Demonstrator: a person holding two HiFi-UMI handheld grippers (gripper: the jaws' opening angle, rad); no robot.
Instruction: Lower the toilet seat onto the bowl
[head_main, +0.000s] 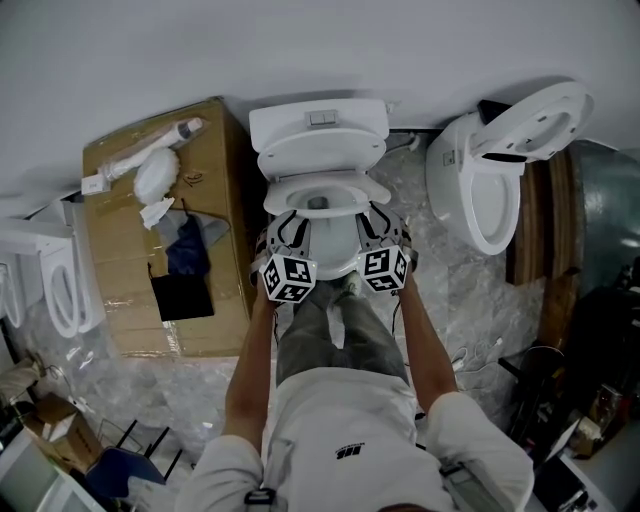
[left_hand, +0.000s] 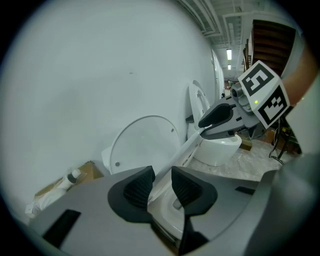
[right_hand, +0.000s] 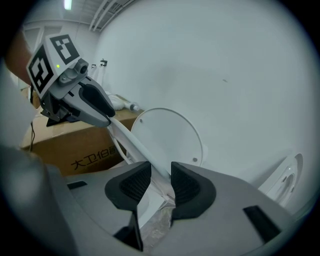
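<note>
Two tongs, one in each of my hands, reach down and forward over my legs toward a white toilet that I stand facing. Each carries a cube of black-and-white square markers.

My left tongs (head_main: 287, 228) are clenched on the left side of the seat (head_main: 300, 190). My right tongs (head_main: 383, 225) are clenched on its right side. In each gripper view the seat's thin white rim runs between two dark ribbed pads, and the seat stretches across to the other tongs.

The seat is part-way down. It slants, held up off the bowl (head_main: 318, 204) at the front and standing apart from the lid (head_main: 320, 155) behind it. The lid stands upright against the tank (head_main: 318, 122), and the tank backs onto a plain white wall (head_main: 300, 50).

To the left of the toilet stands a brown cardboard box (head_main: 130, 270) with white items and a dark cloth on top. To the right, near the wall, is a second white toilet (head_main: 470, 190) with its seat raised. Crinkled clear plastic sheet (head_main: 450, 280) covers the floor around both.
</note>
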